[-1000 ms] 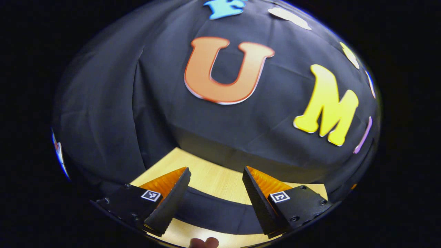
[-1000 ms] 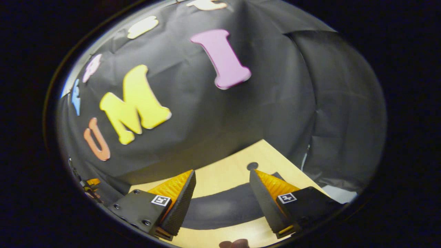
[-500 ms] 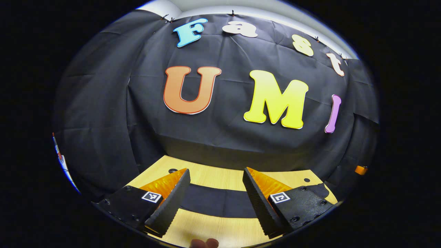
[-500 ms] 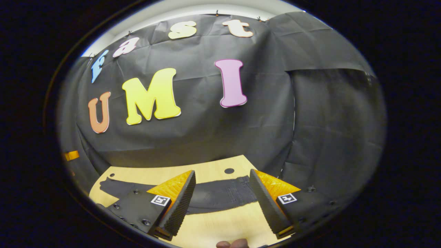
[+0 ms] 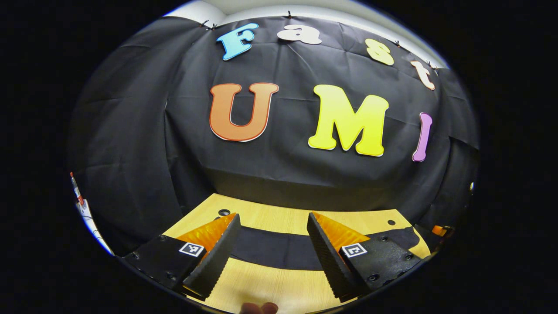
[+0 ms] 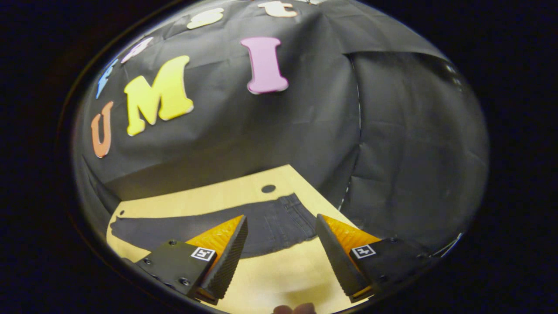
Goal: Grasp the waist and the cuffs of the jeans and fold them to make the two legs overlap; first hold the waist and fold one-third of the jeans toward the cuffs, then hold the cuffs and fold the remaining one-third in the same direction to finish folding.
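Black cloth walled the booth behind a light wooden table (image 5: pixel 279 218) that had small round holes near its far corners. We could make out no brand tag or readable writing on anything lying there; the small square markers on the gripper fingers carried patterns, not words. A pair of dark, almost black denim jeans (image 6: pixel 270 224) lay flat along the table, parallel to its far edge, with the waist toward the right corner and the legs stretched toward the left edge. In the left gripper view the jeans (image 5: pixel 274 248) formed a dark band across the table. We held the left gripper (image 5: pixel 272 253) above the table with its jaws spread wide and empty. The right gripper (image 6: pixel 279 255) likewise gaped, gripping nothing, near the waist end.
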